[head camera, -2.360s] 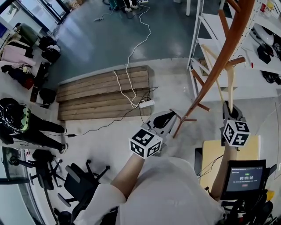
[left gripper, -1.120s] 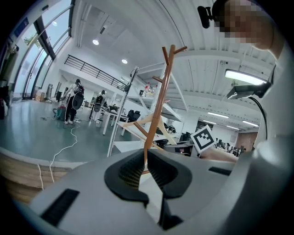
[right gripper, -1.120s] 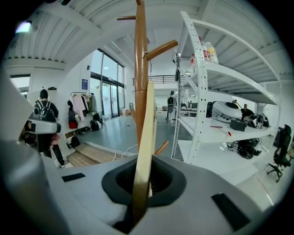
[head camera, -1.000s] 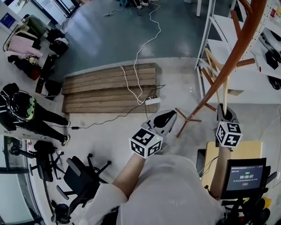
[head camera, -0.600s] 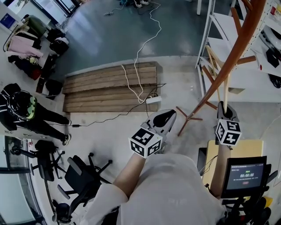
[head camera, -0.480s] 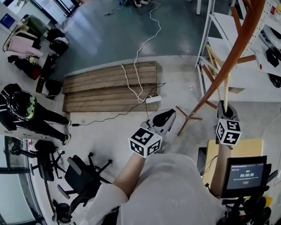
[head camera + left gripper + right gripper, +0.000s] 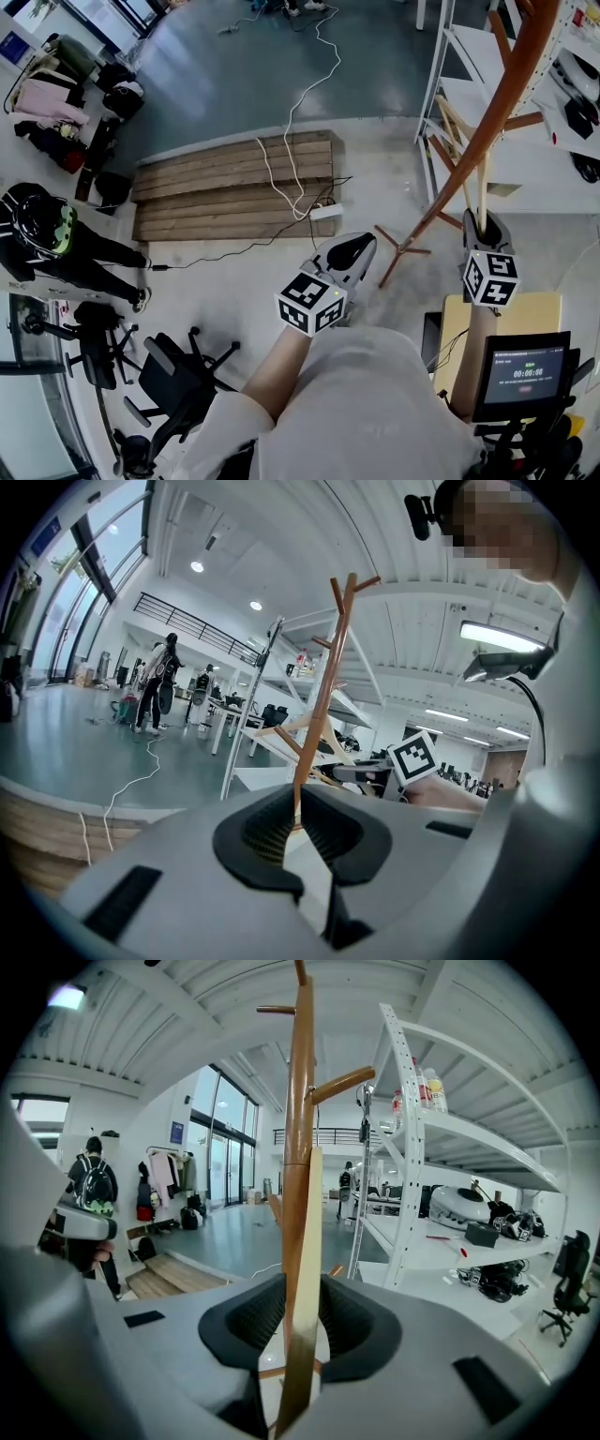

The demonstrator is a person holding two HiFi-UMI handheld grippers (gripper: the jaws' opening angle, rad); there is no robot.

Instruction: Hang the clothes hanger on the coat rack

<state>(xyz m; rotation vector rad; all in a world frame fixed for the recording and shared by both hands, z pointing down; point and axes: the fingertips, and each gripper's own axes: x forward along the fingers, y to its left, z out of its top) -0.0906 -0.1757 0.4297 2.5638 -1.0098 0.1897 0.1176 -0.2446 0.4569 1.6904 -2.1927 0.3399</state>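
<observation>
Now the fingers of the right gripper (image 7: 302, 1321), just opened, stand spread around the pale clothes hanger (image 7: 306, 1260) without pinching it, close against the coat rack (image 7: 298, 1101), while the left gripper (image 7: 294, 819) keeps its fingers pressed together, empty.

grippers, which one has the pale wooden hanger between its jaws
The right gripper: the hanger stands between its jaws, which have just been opening. The left gripper holds nothing.

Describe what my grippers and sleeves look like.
Left gripper and right gripper: light grey bodies, black ribbed pads, each bearing a white cube with black square markers. The shirt is white, short-sleeved. The right gripper's jaws have just been opening, with the hanger between them.
</observation>
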